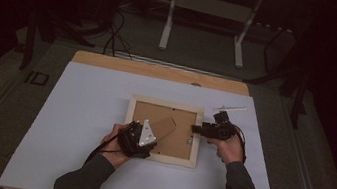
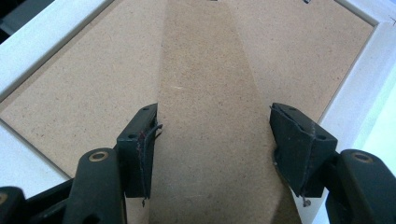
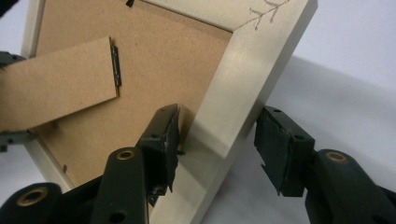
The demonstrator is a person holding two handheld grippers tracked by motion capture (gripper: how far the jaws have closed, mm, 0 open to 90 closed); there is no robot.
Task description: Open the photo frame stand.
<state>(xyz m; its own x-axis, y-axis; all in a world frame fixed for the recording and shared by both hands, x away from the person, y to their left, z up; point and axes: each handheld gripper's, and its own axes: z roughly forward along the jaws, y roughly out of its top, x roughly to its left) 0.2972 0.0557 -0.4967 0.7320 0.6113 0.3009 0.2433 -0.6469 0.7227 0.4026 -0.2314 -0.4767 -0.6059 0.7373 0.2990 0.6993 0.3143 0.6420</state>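
High view looks down; both gripper views closely share the frame.

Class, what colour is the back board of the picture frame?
Light brown back board, clearest in the left gripper view.

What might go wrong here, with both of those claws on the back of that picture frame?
1. The right gripper straddles the frame's side rail with its jaws open, one pad near the backing board. If it closed crooked, it might scrape the board or slip off the rail.
2. The left gripper straddles the fold-out stand. Pulling hard there could strain the small hinge.
3. The frame looks tilted in the right gripper view, so it may shift.
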